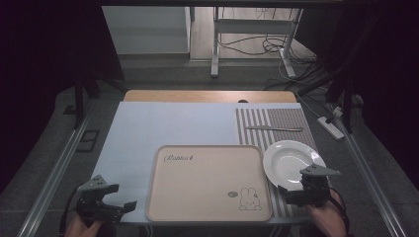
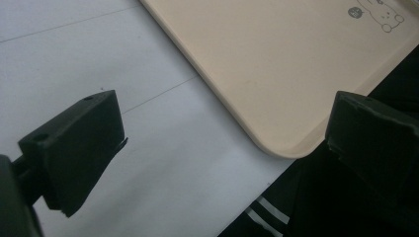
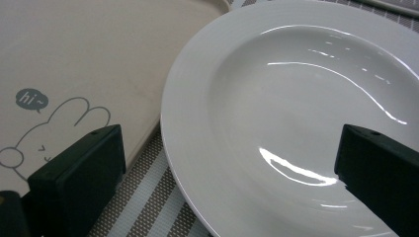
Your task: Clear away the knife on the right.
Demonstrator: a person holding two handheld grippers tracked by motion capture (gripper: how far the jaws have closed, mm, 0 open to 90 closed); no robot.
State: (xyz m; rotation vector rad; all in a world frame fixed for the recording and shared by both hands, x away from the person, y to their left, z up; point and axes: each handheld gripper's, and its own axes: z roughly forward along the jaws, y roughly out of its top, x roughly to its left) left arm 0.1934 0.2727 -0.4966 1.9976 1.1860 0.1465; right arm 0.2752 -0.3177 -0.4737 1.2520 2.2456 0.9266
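A beige tray [image 1: 207, 180] with a rabbit drawing lies empty at the table's front middle. To its right a white plate [image 1: 291, 163] rests on a striped placemat [image 1: 276, 123]. My right gripper [image 1: 296, 192] hovers at the plate's near rim, open, with the plate [image 3: 296, 113] just ahead of its jaws and the tray [image 3: 74, 59] at the left. My left gripper [image 1: 121, 205] stands open over the white table surface [image 2: 123, 64], left of the tray's front corner [image 2: 276, 74]. Nothing is held.
A table knife [image 1: 274, 129] lies across the placemat beyond the plate. A white sheet [image 1: 168, 126] covers the wooden table. Table legs and cables stand on the floor behind. The table's front edge is just under both hands.
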